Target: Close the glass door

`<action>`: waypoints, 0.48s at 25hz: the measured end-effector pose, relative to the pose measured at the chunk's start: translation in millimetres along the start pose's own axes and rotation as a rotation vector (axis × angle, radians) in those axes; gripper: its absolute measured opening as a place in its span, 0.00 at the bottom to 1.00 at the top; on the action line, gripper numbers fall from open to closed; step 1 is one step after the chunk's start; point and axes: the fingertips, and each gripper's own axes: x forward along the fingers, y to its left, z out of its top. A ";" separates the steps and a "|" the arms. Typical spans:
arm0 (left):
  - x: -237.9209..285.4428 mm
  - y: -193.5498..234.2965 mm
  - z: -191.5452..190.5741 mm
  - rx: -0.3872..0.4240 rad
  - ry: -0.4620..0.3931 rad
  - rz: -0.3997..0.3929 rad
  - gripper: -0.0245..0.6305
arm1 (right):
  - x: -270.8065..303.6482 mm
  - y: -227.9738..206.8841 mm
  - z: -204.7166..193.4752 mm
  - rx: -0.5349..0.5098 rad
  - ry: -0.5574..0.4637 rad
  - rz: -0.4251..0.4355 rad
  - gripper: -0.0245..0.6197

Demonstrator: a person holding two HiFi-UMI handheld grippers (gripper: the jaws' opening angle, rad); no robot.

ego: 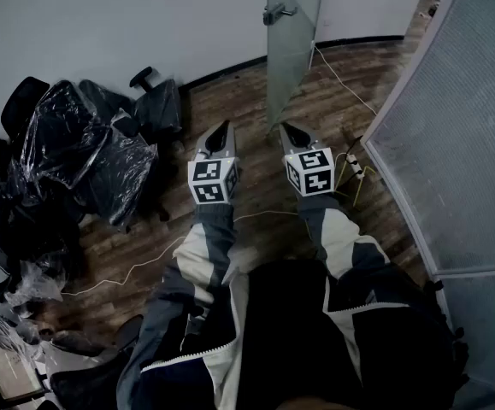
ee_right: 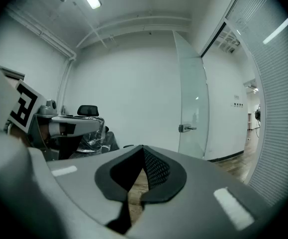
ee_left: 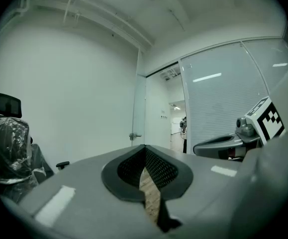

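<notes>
The glass door (ego: 291, 41) stands ajar at the top middle of the head view, its metal handle (ego: 277, 11) facing left. Both grippers are held side by side over the wooden floor, short of the door's lower edge. My left gripper (ego: 221, 133) is shut with nothing in it. My right gripper (ego: 288, 131) is shut and empty too, a little nearer the door. In the left gripper view the glass door (ee_left: 139, 108) and its handle (ee_left: 134, 136) lie straight ahead. The right gripper view shows the glass door (ee_right: 193, 103) with its handle (ee_right: 185, 128) to the right of centre.
Office chairs wrapped in plastic (ego: 85, 152) are piled at the left. A frosted glass partition (ego: 461, 143) runs along the right. Cables and a power strip (ego: 352, 165) lie on the floor by the partition. A white wall (ego: 144, 15) stands behind the door.
</notes>
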 end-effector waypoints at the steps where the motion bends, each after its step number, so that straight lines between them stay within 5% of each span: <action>1: 1.8 1.7 -3.1 0.005 0.002 -0.001 0.04 | 0.8 -0.6 1.7 -0.001 -0.002 -0.001 0.04; 12: 5.4 10.6 -13.3 0.010 0.015 0.005 0.04 | 5.5 1.7 8.1 -0.003 -0.015 0.004 0.04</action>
